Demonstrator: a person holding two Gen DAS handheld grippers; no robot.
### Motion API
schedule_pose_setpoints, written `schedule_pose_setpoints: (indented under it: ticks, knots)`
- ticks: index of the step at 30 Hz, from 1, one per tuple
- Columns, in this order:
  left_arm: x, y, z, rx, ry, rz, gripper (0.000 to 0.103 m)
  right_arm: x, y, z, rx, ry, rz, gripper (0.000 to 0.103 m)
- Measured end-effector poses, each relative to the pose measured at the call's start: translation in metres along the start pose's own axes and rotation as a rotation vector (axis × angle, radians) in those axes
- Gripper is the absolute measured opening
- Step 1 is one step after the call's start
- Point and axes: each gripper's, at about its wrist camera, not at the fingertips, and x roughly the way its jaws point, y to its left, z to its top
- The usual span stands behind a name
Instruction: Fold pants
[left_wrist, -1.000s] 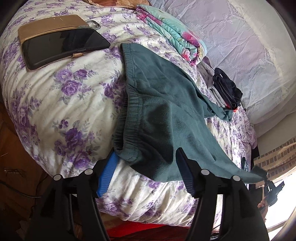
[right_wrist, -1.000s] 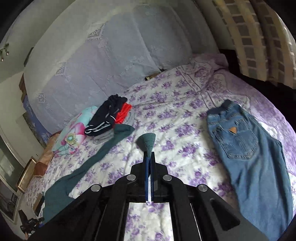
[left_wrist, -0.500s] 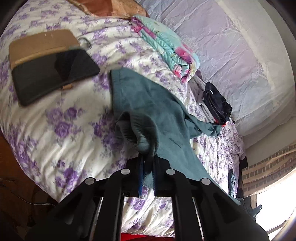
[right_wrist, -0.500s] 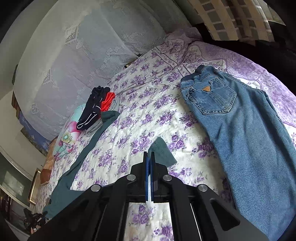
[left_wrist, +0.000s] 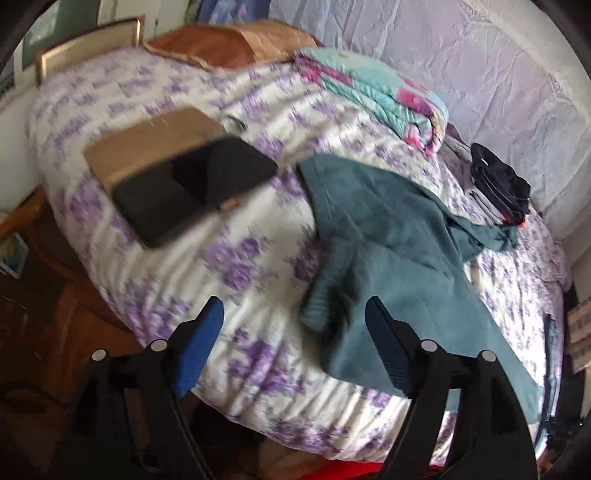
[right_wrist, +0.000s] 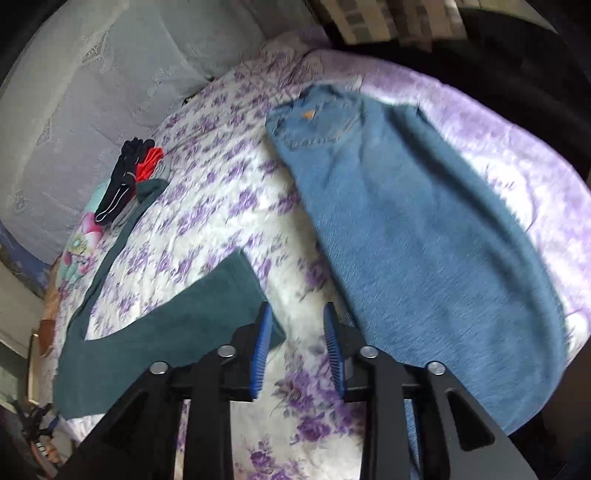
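Observation:
Dark green pants (left_wrist: 388, 251) lie spread on the floral bedspread (left_wrist: 229, 266), the bunched waistband nearest me. My left gripper (left_wrist: 295, 325) hovers just above that waistband with its jaws opening wide; the pads do not touch the cloth. In the right wrist view one green leg (right_wrist: 184, 325) runs left across the bed and ends at its cuff (right_wrist: 236, 273). My right gripper (right_wrist: 295, 336) is low over the sheet, jaws opening, with only bedspread between them. The leg lies against the outside of the left finger (right_wrist: 260, 343).
Blue jeans (right_wrist: 424, 240) lie flat to the right of the right gripper. A black tablet on a brown board (left_wrist: 192, 188), a folded teal-pink quilt (left_wrist: 380, 92) and a stack of folded clothes (left_wrist: 498, 184) sit further back. Wooden furniture (left_wrist: 37, 295) stands beside the bed's left edge.
The left gripper closed on the waistband, lifted it, then let go and now stands open. The right gripper carried the cuff down onto the bed beside the jeans and released it.

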Motion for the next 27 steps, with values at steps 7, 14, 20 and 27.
schedule_pose_setpoints:
  ticks: [7,14,20,27]
  knots:
    - [0.02,-0.027,0.032,0.065,0.027,-0.074,0.077,0.085,0.054,-0.001,-0.142,0.221,0.049,0.051]
    - [0.077,-0.043,0.083,0.044,0.053,-0.006,0.077,0.095,0.16,0.079,-0.208,0.129,0.303,0.052]
    - [0.116,-0.035,0.112,-0.014,0.09,0.051,0.077,0.203,0.248,0.15,-0.098,0.173,0.418,0.05]
    - [0.142,-0.033,0.126,-0.03,0.114,0.089,0.077,0.325,0.303,0.189,-0.057,0.156,0.332,0.051]
